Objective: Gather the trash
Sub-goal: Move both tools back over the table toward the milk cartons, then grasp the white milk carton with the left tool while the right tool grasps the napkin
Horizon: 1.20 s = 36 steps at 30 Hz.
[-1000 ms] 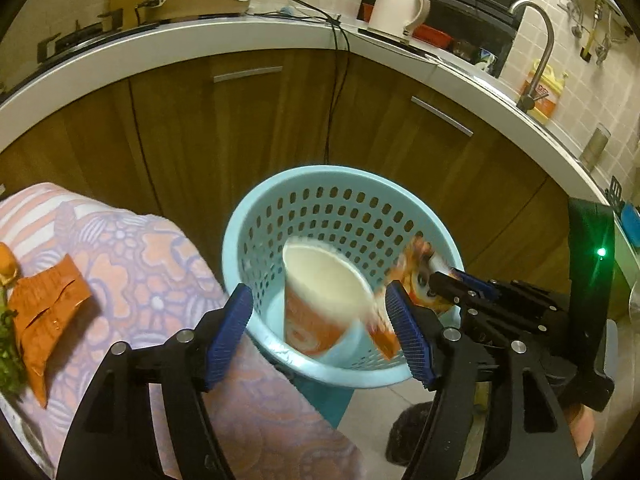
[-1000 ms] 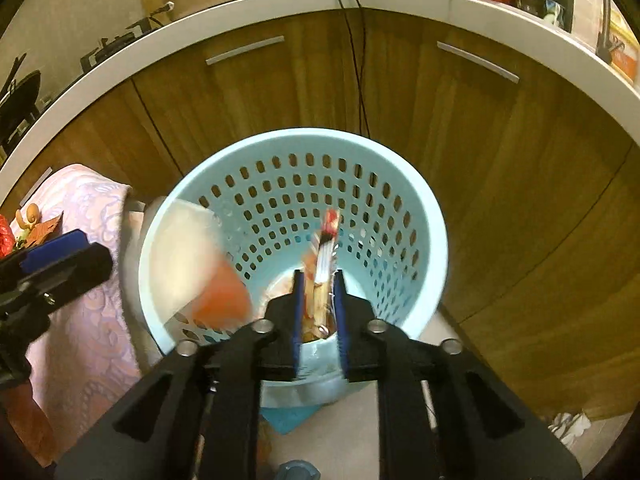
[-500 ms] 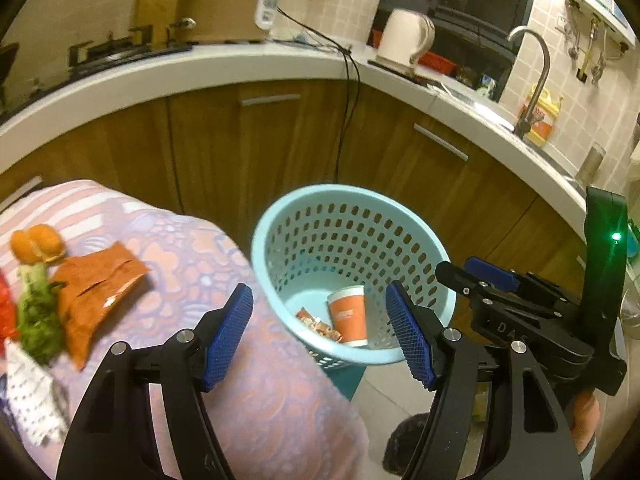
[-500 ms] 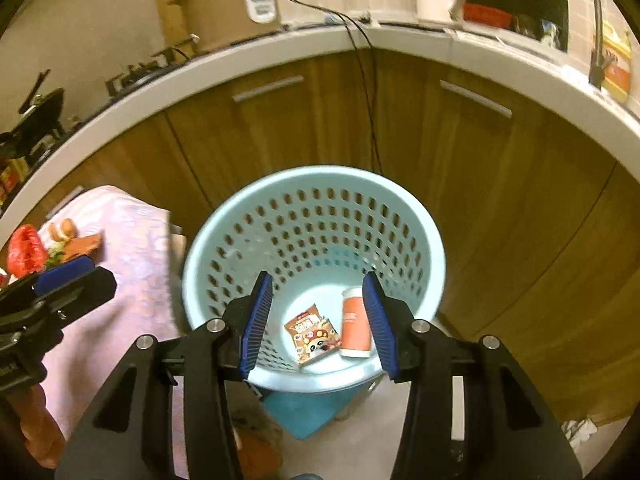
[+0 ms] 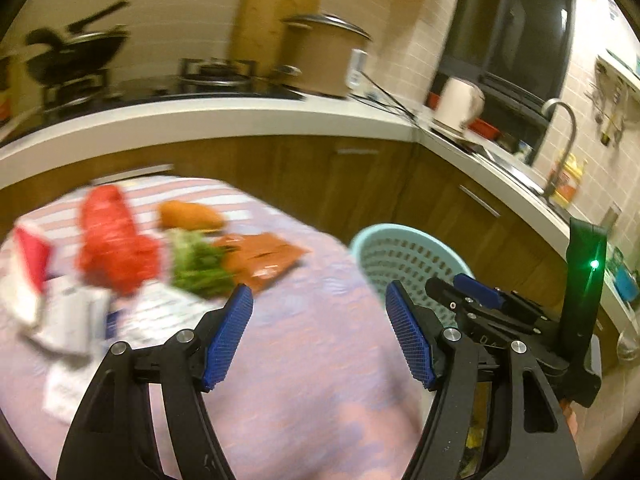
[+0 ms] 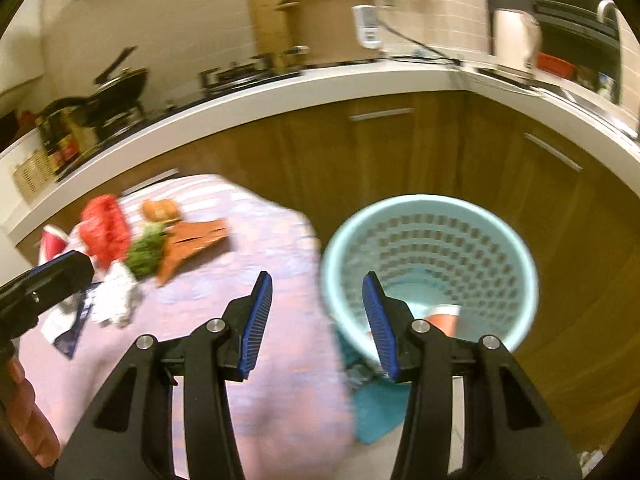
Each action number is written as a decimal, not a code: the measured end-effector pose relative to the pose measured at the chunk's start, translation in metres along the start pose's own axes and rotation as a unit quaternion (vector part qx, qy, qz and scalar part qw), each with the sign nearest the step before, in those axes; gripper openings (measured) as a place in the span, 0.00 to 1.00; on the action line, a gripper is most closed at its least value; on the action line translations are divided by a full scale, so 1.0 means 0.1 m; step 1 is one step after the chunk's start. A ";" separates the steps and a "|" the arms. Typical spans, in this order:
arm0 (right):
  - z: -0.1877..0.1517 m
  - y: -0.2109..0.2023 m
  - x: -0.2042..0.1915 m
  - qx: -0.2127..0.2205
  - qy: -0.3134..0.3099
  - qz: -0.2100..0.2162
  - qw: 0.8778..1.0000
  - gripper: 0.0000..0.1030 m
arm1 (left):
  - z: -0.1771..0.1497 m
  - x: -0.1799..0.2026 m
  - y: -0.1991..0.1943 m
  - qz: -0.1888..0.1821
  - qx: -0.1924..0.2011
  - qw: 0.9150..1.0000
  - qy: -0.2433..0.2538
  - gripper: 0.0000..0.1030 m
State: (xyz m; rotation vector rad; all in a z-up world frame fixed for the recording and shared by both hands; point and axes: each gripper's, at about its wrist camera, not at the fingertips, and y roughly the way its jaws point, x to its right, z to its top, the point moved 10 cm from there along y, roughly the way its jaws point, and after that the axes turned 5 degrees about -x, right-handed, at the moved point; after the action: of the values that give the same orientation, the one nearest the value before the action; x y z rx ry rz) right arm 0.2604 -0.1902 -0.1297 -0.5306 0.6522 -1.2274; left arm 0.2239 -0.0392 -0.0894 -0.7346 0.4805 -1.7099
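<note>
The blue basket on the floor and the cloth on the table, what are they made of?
The basket looks like moulded plastic, pale blue and smooth: its wall is full of neat rows of holes and the rim is one even ring. The table cover seems to be soft woven fabric, pink with a pale pattern, matt: it drapes over the table edge. Blur hides the weave.

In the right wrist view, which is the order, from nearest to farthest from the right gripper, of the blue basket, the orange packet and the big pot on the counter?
From the right gripper:
1. Blue basket, just ahead, to the right.
2. Orange packet, on the cloth, to the left.
3. Big pot, on the far counter.
</note>
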 end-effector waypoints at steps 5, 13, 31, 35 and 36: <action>-0.12 0.12 -0.63 -0.007 -0.035 0.035 0.999 0.42 | -0.15 -0.60 -0.42 0.059 0.019 0.998 -0.034 0.72; -0.30 0.33 -1.25 -0.026 -0.064 0.061 0.996 0.42 | -0.57 -1.43 -0.72 0.148 0.002 0.986 -0.071 0.84; -0.23 0.49 -1.61 -0.062 -0.109 0.098 0.987 0.42 | -0.86 -1.77 -0.07 0.189 -0.091 0.976 -0.053 0.51; -0.18 0.65 -1.67 -0.087 -0.104 0.113 0.984 0.42 | -0.87 -1.70 -0.12 0.155 -0.080 0.983 -0.059 0.51; -0.19 0.71 -1.68 -0.096 -0.100 0.118 0.983 0.42 | -0.86 -1.68 -0.16 0.139 -0.074 0.986 -0.064 0.51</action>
State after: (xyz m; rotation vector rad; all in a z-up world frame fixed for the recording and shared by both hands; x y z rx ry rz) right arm 0.2616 -0.0101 -0.1635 -0.7063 0.6463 -0.8805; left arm 0.1783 0.1214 -0.1779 -0.8377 0.5953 -1.3695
